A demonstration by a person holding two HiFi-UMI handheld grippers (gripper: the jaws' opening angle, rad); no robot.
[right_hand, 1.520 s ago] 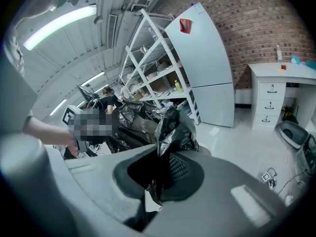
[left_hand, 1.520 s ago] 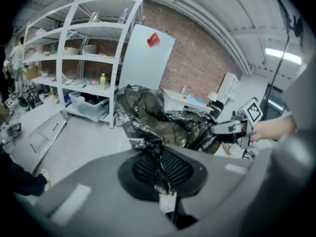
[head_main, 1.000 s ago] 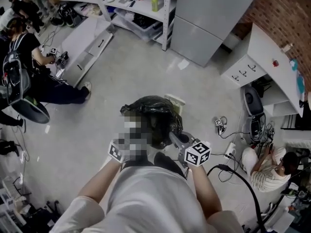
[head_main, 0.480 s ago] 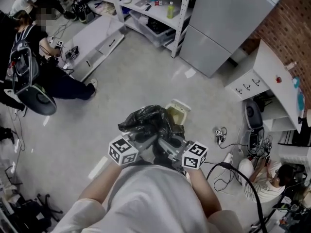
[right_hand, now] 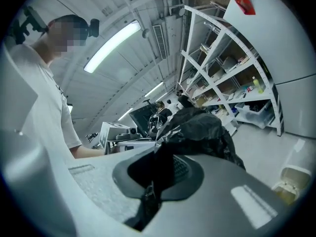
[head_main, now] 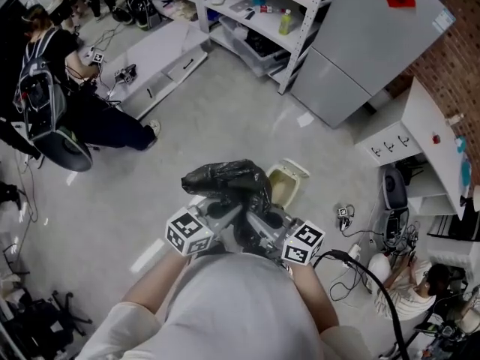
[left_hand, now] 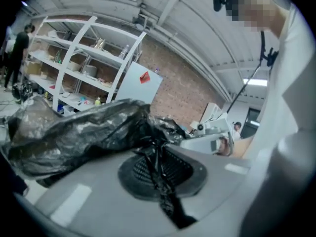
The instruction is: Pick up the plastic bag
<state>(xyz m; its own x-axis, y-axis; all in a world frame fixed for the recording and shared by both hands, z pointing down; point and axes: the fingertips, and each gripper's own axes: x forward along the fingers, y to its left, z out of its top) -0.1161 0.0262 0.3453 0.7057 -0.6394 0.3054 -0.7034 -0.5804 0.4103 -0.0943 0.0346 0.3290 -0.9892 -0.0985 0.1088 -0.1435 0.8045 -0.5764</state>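
The black plastic bag (head_main: 229, 190) hangs crumpled in front of the person's chest, above the grey floor. My left gripper (head_main: 225, 216) is shut on a twisted strip of the bag's edge from the left. My right gripper (head_main: 259, 225) is shut on another fold from the right. In the left gripper view the bag (left_hand: 84, 132) bulges to the left, and a thin black strip of it runs down between the closed jaws of the left gripper (left_hand: 160, 181). In the right gripper view the bag (right_hand: 200, 130) rises beyond the right gripper (right_hand: 149, 194), with black film pinched in its closed jaws.
A small beige bin (head_main: 286, 184) stands on the floor just right of the bag. A white shelf unit (head_main: 255, 10) and a grey cabinet (head_main: 360, 47) are ahead. A person (head_main: 52, 88) sits at the left, another (head_main: 420, 276) at lower right among cables (head_main: 360, 257). A white desk (head_main: 420, 137) stands to the right.
Both grippers stay shut on the bag. The bag has drawn left off the beige bin, which now shows more fully. The head view has swung, moving shelf and cabinet to the right.
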